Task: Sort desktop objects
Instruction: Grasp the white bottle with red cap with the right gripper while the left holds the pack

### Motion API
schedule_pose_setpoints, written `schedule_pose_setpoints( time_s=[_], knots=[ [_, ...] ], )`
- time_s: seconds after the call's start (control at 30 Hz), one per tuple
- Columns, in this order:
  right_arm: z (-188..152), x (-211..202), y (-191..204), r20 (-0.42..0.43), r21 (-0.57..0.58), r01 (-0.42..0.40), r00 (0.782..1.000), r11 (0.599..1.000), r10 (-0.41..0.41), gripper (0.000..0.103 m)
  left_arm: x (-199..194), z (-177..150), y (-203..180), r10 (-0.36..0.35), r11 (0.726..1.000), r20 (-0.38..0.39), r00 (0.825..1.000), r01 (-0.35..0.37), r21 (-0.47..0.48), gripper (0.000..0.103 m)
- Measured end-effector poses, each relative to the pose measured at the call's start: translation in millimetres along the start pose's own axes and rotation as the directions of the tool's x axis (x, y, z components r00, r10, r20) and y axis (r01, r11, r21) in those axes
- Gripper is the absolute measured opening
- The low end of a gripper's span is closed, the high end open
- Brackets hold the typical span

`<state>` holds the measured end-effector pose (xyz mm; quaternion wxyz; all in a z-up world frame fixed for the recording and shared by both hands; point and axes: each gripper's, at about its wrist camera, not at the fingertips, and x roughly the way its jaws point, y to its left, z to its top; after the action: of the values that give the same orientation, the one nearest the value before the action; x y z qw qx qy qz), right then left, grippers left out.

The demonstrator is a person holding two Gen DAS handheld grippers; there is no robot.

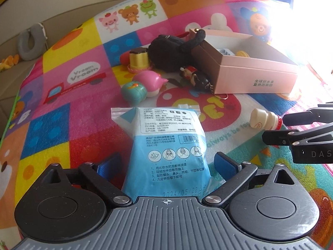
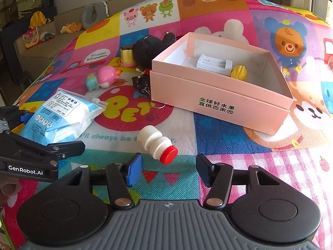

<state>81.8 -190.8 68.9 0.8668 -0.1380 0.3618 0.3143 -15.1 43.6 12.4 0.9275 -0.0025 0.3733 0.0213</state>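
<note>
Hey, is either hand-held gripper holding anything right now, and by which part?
Nothing is held. The left hand-held gripper stands open around the blue packet; the right hand-held gripper is open just short of the small bottle.

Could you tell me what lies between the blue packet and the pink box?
Only bare play mat, with a keyring trailing near the pink box; the right wrist view shows it best, beyond the blue packet.

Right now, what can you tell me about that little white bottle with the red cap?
The little white bottle looks like a small plastic yogurt-drink toy: a ribbed, waisted white body, a faint emblem on its base, and a red screw cap. It lies on its side on the colourful play mat, cap toward the right tool, just ahead of its open blue pads. Only the mat touches it.
</note>
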Motion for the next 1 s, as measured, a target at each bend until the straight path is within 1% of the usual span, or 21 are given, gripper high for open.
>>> schedule_pose_setpoints(
  time_s=[0.1, 0.23, 0.27, 0.47, 0.57, 0.6, 0.7, 0.73, 0.77, 0.8, 0.83, 1.0],
  knots=[
    [-0.7, -1.4, 1.6, 0.007, -0.006, -0.003, 1.000, 1.000, 0.003, 0.056, 0.1, -0.2, 0.0, 0.000, 1.000, 0.001, 1.000, 0.000, -0.001, 0.099],
    [-2.3, -7.3, 8.2, 0.038, -0.044, -0.010, 0.999, 0.999, 0.012, 0.049, 0.1, 0.3, 0.0, 0.001, 1.000, 0.000, 1.000, -0.001, -0.001, 0.099],
    [-2.0, -7.9, 9.8, 0.041, -0.052, -0.010, 0.999, 0.999, 0.013, 0.048, 0.0, 0.2, -0.1, 0.001, 1.000, 0.001, 1.000, -0.001, -0.001, 0.099],
    [6.9, 1.5, 13.7, 0.032, -0.048, -0.006, 0.999, 0.999, 0.008, 0.045, 1.3, 2.1, -0.8, -0.002, 1.000, 0.005, 1.000, 0.002, 0.003, 0.100],
    [12.7, 6.4, 14.5, 0.012, -0.040, -0.006, 1.000, 0.999, 0.006, 0.029, -1.4, 3.5, -3.5, -0.012, 1.000, 0.013, 1.000, 0.012, 0.008, 0.099],
    [13.8, 5.8, 15.1, 0.009, -0.041, -0.005, 1.000, 0.999, 0.005, 0.026, -3.4, 3.7, -6.1, -0.018, 1.000, 0.021, 1.000, 0.018, 0.015, 0.099],
    [13.7, -4.4, 18.8, 0.028, -0.063, 0.003, 1.000, 0.998, -0.002, 0.026, -4.4, 7.5, -14.0, -0.024, 0.999, 0.047, 0.999, 0.022, 0.045, 0.098],
    [13.4, -8.6, 20.2, 0.033, -0.070, 0.005, 0.999, 0.998, -0.002, 0.026, -3.1, 9.4, -17.2, -0.017, 0.998, 0.053, 0.998, 0.014, 0.057, 0.096],
    [13.2, -13.0, 21.4, 0.037, -0.077, 0.007, 0.999, 0.997, -0.004, 0.026, -1.4, 11.0, -19.1, -0.008, 0.998, 0.056, 0.998, 0.004, 0.066, 0.086],
    [13.2, -16.7, 22.4, 0.038, -0.080, 0.008, 0.999, 0.997, -0.005, 0.025, 0.3, 12.5, -20.8, 0.002, 0.997, 0.056, 0.998, -0.006, 0.074, 0.080],
    [13.4, -19.9, 23.3, 0.035, -0.083, 0.006, 0.999, 0.997, -0.003, 0.025, 1.5, 13.4, -21.2, 0.007, 0.997, 0.054, 0.998, -0.011, 0.078, 0.072],
    [14.4, -29.5, 27.9, 0.006, -0.098, 0.003, 1.000, 0.995, -0.002, 0.025, -4.8, 13.0, -19.2, 0.008, 0.996, 0.062, 0.998, -0.013, 0.086, 0.066]
  ],
)
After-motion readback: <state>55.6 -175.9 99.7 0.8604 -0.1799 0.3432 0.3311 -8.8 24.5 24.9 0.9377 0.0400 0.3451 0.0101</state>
